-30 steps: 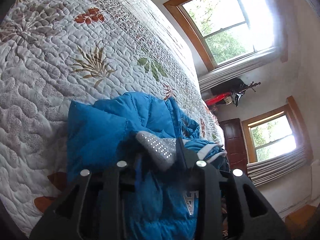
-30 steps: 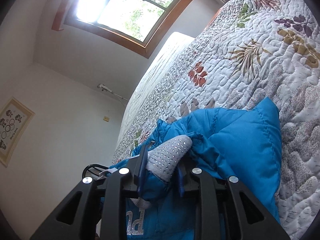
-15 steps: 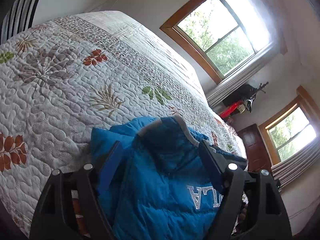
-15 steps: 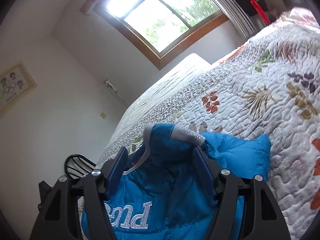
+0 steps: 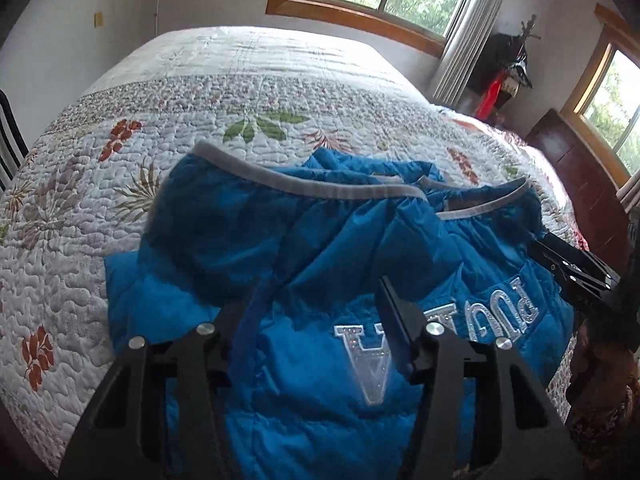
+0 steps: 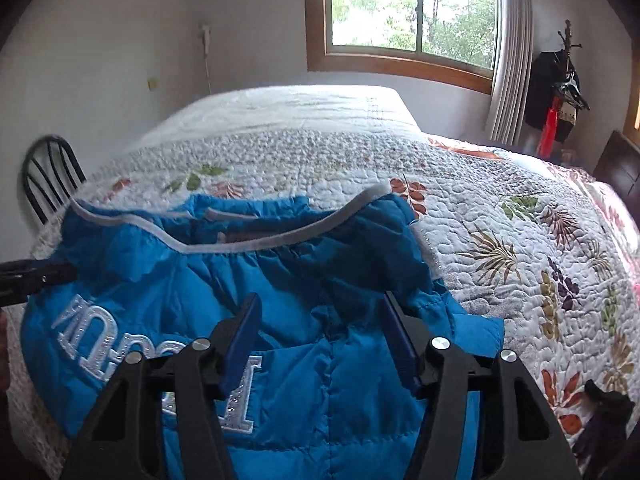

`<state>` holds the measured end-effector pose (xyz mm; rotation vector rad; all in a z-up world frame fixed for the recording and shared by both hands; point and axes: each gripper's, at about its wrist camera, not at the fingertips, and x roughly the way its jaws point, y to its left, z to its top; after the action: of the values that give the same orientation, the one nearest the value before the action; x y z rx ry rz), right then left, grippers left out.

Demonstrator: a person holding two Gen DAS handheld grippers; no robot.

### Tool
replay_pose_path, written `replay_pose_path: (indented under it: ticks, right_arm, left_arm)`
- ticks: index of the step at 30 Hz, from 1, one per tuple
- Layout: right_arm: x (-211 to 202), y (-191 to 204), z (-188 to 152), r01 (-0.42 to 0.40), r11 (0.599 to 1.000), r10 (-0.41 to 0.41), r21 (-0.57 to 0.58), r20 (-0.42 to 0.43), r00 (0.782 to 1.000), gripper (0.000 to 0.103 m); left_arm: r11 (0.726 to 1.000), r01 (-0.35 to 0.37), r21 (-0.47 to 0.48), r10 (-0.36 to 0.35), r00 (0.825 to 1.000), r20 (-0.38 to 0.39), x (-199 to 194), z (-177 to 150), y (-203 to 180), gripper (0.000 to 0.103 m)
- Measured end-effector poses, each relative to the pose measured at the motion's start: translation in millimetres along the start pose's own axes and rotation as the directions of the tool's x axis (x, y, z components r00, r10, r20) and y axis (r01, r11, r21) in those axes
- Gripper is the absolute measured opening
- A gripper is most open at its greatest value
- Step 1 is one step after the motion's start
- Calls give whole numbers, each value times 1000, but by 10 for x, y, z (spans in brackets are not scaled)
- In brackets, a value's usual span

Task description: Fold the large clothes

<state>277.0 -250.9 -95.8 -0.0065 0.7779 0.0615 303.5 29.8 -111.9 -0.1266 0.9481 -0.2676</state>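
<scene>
Two hand-held grippers hover over a blue padded jacket point(image 5: 320, 264) that lies on a bed covered by a leaf-patterned quilt point(image 5: 248, 92). The left hand-held gripper point(image 5: 316, 304) stands with its jaws apart and nothing pinched between them; the jacket's fabric is seen below the gap, not pressed by the pads. The right hand-held gripper point(image 6: 320, 320) is likewise released, its blue-lined jaws apart above the jacket. Both pairs of jaws have just been closing part of the way after standing wider, with no cloth caught between them. In the left wrist view the right tool shows at the right edge, over the jacket's lettered panel.

The jacket lies near the bed's near edge, folded over on itself: a grey-trimmed edge point(image 5: 320, 186) runs across its far side, and silver stitched lettering point(image 5: 440, 328) faces up, upside down to both cameras. One blue corner sticks out sideways onto the quilt at the left of the left wrist view. A dark chair back point(image 6: 48, 176) stands beside the bed, and a window point(image 6: 412, 12) is beyond it.

Step in hand, as a judgement: one fold has been laid down and let go, and the hands are between grasps. The next move probably calls for fresh grips on two matching points, perhaps the near edge or the protruding corners, then a level carry across so that the bulky padding folds evenly without sliding.
</scene>
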Motion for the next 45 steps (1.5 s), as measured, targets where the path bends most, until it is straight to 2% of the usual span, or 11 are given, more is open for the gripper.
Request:
replay_pose_path:
  ticks: [2,5,8,13,16,24,33,36,39,45]
  right_arm:
    - [168,25,-2,22,1000,-22,-7,-52,998,55]
    - [337,18,-30,61,998,-62,-14,-83,995,47]
    - [432,-46,-64,62,998,-60,12,-91,994,35]
    - [434,-41,-105,55,998,-55,-1,-77,996,16]
    - [390,-3,-95,72,997,-73,-27,-62,995,8]
    - [257,-54,46,49,998,-48,25,-16,999,5]
    - [468,-148,157,39,997,-37,73,-31,999,5]
    - [602,-181,176,45,995,-40,87,-50,998,5]
    - [761,-190,155,61,995,-55,85,-69,996,7]
    - [937,-106,64,124,991,-122,46,-60,991,8]
  left_arm:
    - [999,-37,-3,37,999,-26,144,13,9,49]
    - [996,-90,3,90,996,-25,275,18,41,45]
    - [994,-113,7,113,993,-16,338,19,28,37]
    - [987,-160,26,160,987,0,362,0,-6,10]
    - [986,-161,32,160,987,17,311,-3,-8,1]
    - [987,-163,2,162,983,83,121,111,-62,0]
    - [981,-194,-7,194,979,59,338,248,-8,0]
    - [982,-185,-23,186,982,42,458,275,62,0]
    - [984,-176,-32,177,984,36,566,269,120,1]
    - [983,-183,-18,184,980,76,709,176,148,1]
